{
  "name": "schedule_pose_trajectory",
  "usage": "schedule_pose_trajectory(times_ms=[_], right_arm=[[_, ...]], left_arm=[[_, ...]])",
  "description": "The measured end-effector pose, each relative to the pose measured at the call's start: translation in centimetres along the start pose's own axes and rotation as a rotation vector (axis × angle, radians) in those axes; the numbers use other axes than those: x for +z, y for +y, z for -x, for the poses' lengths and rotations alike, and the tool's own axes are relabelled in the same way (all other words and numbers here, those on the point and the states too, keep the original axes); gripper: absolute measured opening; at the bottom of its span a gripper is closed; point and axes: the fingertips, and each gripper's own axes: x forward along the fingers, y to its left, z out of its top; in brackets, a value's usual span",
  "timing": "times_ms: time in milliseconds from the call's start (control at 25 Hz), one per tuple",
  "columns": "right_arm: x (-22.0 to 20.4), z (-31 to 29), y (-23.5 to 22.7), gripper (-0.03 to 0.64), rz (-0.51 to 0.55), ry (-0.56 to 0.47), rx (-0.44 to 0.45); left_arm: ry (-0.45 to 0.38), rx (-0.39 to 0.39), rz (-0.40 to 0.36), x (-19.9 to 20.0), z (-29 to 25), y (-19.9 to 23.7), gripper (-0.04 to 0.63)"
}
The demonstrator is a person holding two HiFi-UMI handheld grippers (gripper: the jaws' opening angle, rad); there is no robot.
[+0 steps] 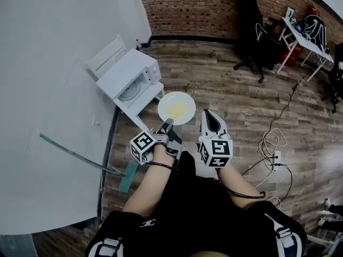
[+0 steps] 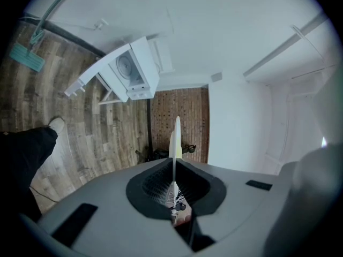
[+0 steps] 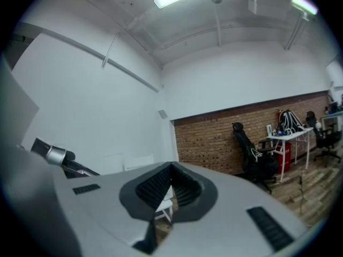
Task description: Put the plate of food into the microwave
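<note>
**Head view only:** your plate point(image 1: 165, 101), white, with yellowish food point(image 1: 178, 110) at its centre. It is carried in the air just ahead of your left gripper point(image 1: 167, 123), short of the microwave point(image 1: 130, 75), which stands with its door open on a small white table point(image 1: 140, 107).

**Left gripper view only:** the plate point(image 2: 176, 138) seen edge-on, a thin sliver pinched between the left gripper's point(image 2: 174, 165) jaws.

**Right gripper view only:** your right gripper point(image 3: 171, 168) has its jaws pressed together on nothing. A black chair point(image 3: 247, 149) stands by the brick wall point(image 3: 206, 143).

In the head view the right gripper point(image 1: 209, 116) sits just beside the plate's right rim.
</note>
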Motion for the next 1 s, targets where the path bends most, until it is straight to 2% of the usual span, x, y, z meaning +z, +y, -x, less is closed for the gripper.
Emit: schedule_pose_trajectory(times_ms=[360,800,1000], right_arm=[[2.0,-11.2,-0.5,0.006,0.02,0.002,0.064],[4.1,-25.4,1.6,0.006,0.045,0.035,0.177],[4.2,-29.0,3.2,0.006,0.062,0.027,0.237]], left_arm=[[-0.064,-0.025,0.024,7.1,-8.1,-2.2,0.014],[-0.137,-0.031,0.014,16.3,-16.7,-5.1,0.014],[-0.174,-0.046,0.02,18.6,-18.1,-5.1,0.014]])
